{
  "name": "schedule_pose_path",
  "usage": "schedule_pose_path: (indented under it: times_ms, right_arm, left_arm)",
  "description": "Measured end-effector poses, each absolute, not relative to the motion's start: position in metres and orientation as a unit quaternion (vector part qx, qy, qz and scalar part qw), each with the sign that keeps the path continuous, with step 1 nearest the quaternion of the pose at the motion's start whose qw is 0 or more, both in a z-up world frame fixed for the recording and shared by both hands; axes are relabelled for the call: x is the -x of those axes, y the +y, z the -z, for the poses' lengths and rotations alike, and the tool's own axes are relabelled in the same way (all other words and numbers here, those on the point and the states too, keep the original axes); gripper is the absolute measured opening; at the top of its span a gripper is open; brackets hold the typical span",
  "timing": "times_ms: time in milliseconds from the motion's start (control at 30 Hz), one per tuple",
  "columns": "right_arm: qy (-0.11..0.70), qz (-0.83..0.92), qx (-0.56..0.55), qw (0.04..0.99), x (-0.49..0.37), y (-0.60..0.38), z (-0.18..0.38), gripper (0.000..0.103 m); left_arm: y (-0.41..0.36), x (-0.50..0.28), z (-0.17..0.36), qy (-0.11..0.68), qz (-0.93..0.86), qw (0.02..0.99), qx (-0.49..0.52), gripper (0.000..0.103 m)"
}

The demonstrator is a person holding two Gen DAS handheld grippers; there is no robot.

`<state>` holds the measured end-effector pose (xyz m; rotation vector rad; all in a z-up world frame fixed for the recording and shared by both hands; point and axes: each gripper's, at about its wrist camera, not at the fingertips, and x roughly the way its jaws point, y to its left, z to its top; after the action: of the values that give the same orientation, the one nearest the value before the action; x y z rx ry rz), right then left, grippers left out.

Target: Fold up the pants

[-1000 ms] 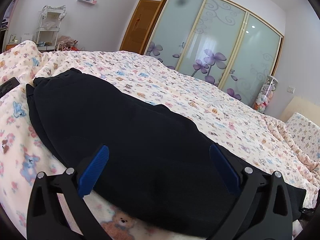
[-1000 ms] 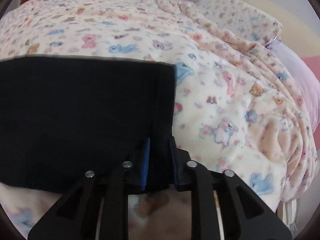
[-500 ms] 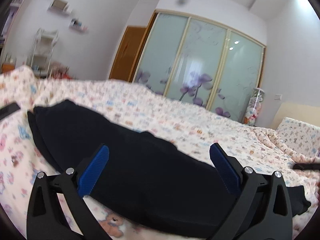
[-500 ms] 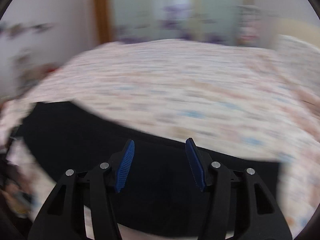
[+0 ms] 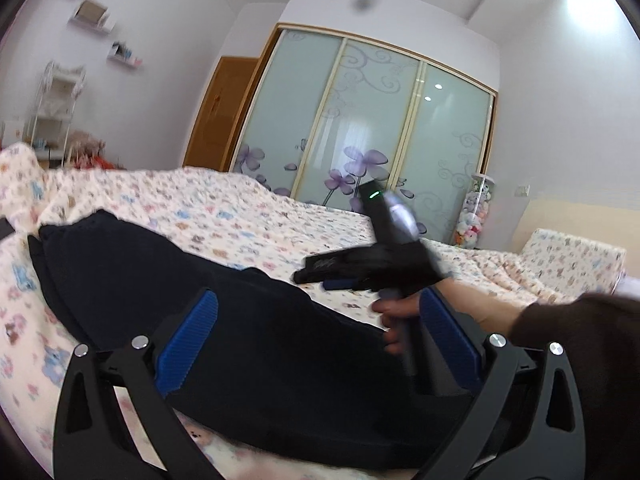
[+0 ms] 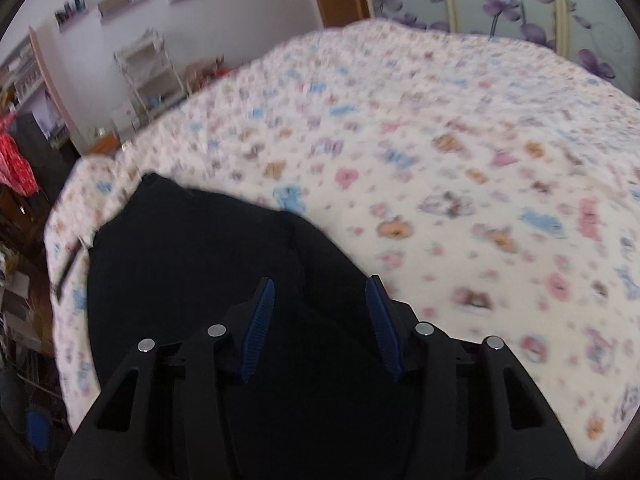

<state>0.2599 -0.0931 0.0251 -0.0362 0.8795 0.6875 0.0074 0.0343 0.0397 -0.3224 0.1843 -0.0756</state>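
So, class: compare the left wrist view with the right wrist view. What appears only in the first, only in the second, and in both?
Only the left wrist view shows the right gripper from outside, blurred, held in a hand above the bed, plus the open left gripper and a pillow.

Only the right wrist view shows the red cloth at the left edge.

Both show the black pants lying on the patterned bedspread, the flowered wardrobe doors, the wooden door and the wall shelves.
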Motion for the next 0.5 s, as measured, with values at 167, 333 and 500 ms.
schedule_pose_path:
  times_ms: [167,333,500]
  right_arm:
    - [0.429,-0.318,0.103,0.839,-0.243,-0.065,0.006,0.018]
    - [0.389,-0.283,0.141,0.865,-0.232,-0.052,-0.009,0.002]
    - [0.362,-0.247,0.127,0.890,-0.252,-0.056,-0.027,0.002]
  left_arm:
    - [0.051,-0.010,-0.036,0.104,0.037,0.970,0.218,0.101]
    - [0.059,-0.013,-0.033,0.118,0.034,0.963,0.239,0.101]
    - [0.060,-0.013,-0.032,0.113,0.028,0.964,0.240,0.101]
